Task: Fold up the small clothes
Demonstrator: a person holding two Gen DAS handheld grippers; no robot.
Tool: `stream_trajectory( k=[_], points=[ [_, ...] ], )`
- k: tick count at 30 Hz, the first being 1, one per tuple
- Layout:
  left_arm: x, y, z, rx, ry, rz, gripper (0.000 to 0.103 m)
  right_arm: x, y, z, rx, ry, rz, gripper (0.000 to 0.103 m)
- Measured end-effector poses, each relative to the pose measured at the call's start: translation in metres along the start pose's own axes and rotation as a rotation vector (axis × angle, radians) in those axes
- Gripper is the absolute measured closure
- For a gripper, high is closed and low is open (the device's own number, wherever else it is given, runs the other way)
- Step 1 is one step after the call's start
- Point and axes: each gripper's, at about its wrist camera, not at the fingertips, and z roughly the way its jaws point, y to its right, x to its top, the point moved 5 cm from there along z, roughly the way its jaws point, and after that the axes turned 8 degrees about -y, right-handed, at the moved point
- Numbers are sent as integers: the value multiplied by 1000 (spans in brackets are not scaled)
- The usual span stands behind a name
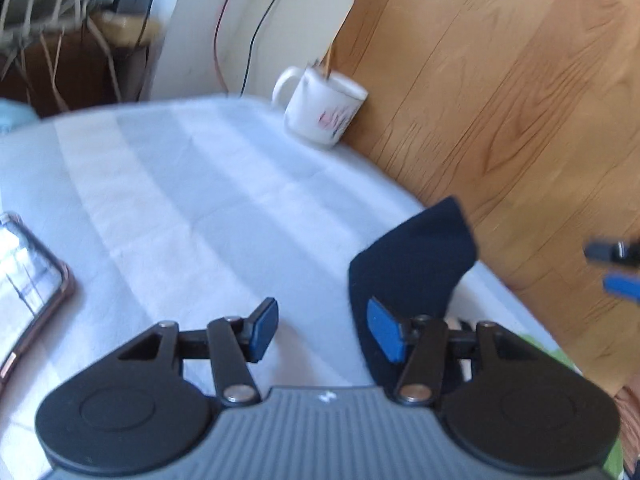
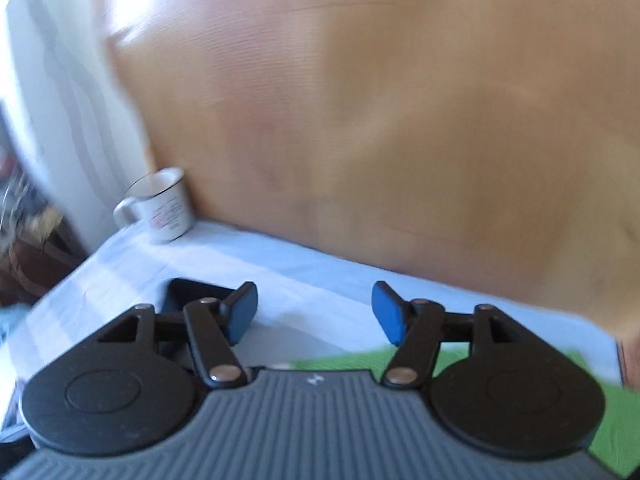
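Over the pale sheet, left wrist view: left gripper tilts downward, jaws apart, nothing between the pads. A dark sock lies just right of the gap, behind the right pad, well nearer than the mug by the wooden board. Right gripper blurs at the edge.

Right wrist view: right gripper tilts downward above the sheet, jaws apart and empty; the sock shows behind its left finger, nearer than the mug.

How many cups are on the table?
1. The white mug stands at the far edge of the light blue cloth, right by the wooden panel. The right wrist view shows the same mug. More could be out of view.
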Motion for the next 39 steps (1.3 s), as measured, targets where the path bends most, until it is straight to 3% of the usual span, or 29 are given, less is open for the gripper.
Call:
stream_trajectory(
  k=[2, 5, 10, 12, 14, 19, 25, 28, 31, 33, 35, 37, 39],
  points=[
    [-1, 2, -3, -28, 6, 12, 53, 10, -31, 17, 50, -43, -66, 25],
    [-7, 12, -6, -50, 9, 67, 53, 18, -58, 47, 110, -132, -69, 22],
    [-13, 19, -4, -86, -28, 100, 53, 18, -71, 100, 76, -278, -34, 22],
    [-15, 19, -7, -100, -29, 98, 53, 8, -80, 114, 84, -296, -51, 34],
    [-13, 19, -9, -108, -22, 95, 53, 1, -95, 118, 64, -283, -116, 83],
    [-5, 13, -12, -124, -4, 63, 52, 19, -107, 66, 131, -98, -174, 87],
    [8, -4, -35, -102, 126, -6, 50, 34, -43, -21, 205, 148, -87, 87],
    [17, -17, -40, -82, 170, -63, 49, 14, 11, -64, 274, 253, -29, 87],
    [20, -23, -33, -72, 138, -86, 49, -27, 64, -99, 337, 289, 28, 82],
    [20, -20, -25, -67, 104, -70, 49, -64, 97, -111, 305, 284, 69, 76],
    [15, -13, -21, -58, 84, -27, 49, -101, 125, -113, 234, 255, 135, 50],
    [9, -3, -16, -57, 63, 25, 49, -135, 152, -114, 148, 225, 203, 42],
    [2, 5, -9, -62, 30, 71, 48, -161, 171, -114, 103, 202, 275, 42]
  ],
)
